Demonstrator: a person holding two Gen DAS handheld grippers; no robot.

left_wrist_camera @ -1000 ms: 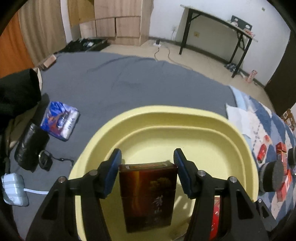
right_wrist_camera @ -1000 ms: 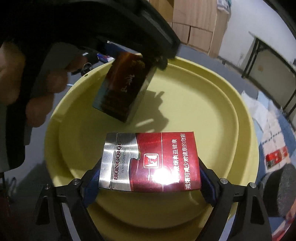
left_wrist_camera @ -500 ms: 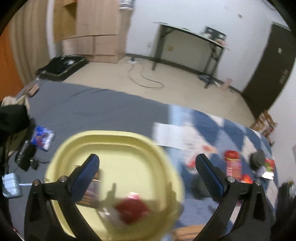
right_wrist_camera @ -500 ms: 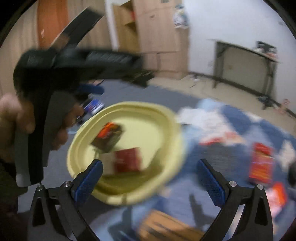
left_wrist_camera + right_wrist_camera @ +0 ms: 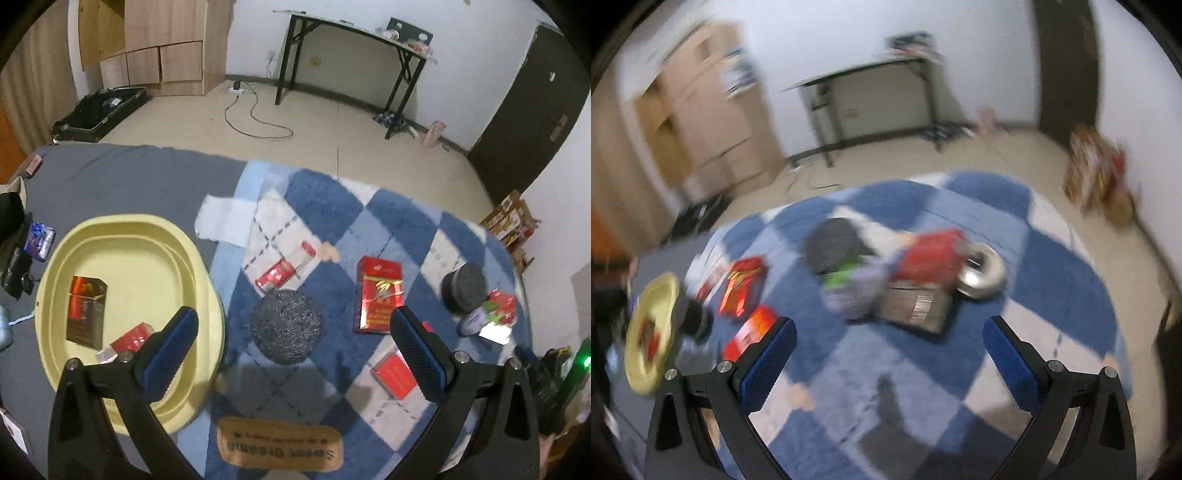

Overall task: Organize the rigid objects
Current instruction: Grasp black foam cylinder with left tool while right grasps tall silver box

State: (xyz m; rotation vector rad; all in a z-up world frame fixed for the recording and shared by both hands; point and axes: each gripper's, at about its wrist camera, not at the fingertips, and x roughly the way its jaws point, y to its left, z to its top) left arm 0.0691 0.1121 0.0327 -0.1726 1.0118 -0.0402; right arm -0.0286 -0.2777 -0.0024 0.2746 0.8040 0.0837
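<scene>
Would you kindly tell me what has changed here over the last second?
Both grippers let go: the dark brown box and red-and-silver pack now lie in the yellow plastic basin. The left gripper and right gripper, jaws just opened, swung over the blue checked rug. The basin stayed put.

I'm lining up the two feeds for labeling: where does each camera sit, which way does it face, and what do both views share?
Left wrist: sits on the left gripper, looking down over the yellow basin and checkered rug; only its own open blue-padded fingers show.
Right wrist: sits on the right gripper, facing the rug's right end, badly blurred; only its own open fingers show.
Shared: basin, rug, big red box, black-legged table.
</scene>
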